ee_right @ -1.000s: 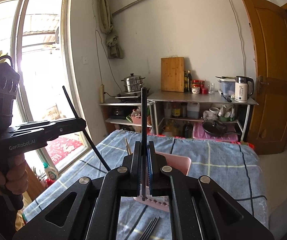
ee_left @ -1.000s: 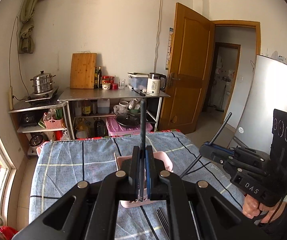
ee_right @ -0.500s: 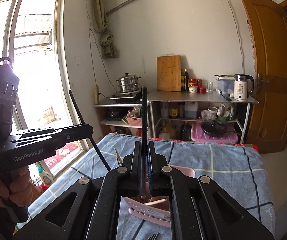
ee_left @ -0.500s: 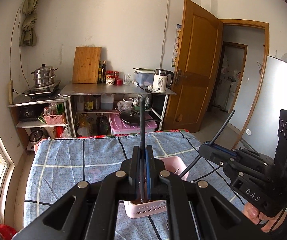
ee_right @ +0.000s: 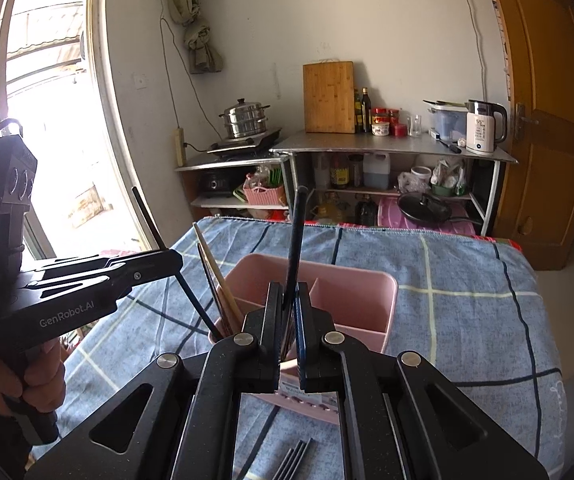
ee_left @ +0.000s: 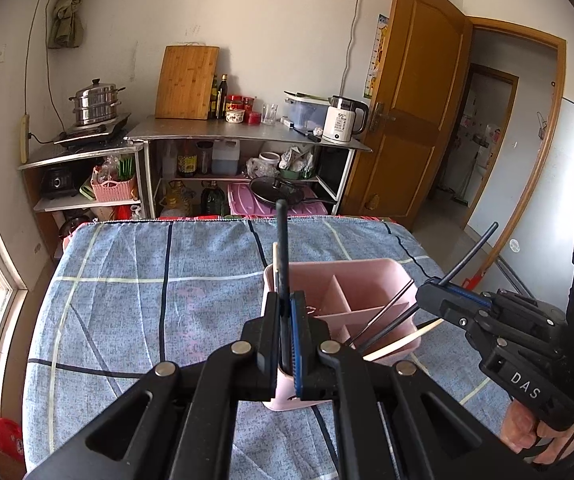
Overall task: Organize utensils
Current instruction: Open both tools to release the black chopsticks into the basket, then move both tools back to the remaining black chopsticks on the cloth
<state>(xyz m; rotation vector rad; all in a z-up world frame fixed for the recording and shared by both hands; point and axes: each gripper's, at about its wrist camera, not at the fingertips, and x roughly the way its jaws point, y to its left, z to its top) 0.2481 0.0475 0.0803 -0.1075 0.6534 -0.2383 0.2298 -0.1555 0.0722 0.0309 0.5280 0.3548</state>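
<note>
- Tongs on the left (ee_left: 286, 334) are clamped tight on a black chopstick (ee_left: 282, 256), which stands upright above the near-left corner of the pink utensil caddy (ee_left: 399, 276).
- Right tongs (ee_right: 287, 332) are likewise pinched closed on a second black chopstick (ee_right: 297, 240), which rises nearly upright over the caddy with a slight lean to the right.
- The pink caddy stands upright on the blue plaid cloth (ee_left: 147, 300) covering the tabletop; inner walls split it into compartments.
- Pale wooden chopsticks (ee_right: 215, 268) and dark ones lean out of the caddy's left compartment in the right wrist view.
- More dark chopsticks (ee_right: 295, 460) lie flat on the cloth, just in front of the caddy.
- Behind the tabletop, a steel shelf unit (ee_left: 247, 136) carries a bamboo cutting board (ee_left: 187, 82) and a white electric kettle (ee_left: 343, 120).
</note>
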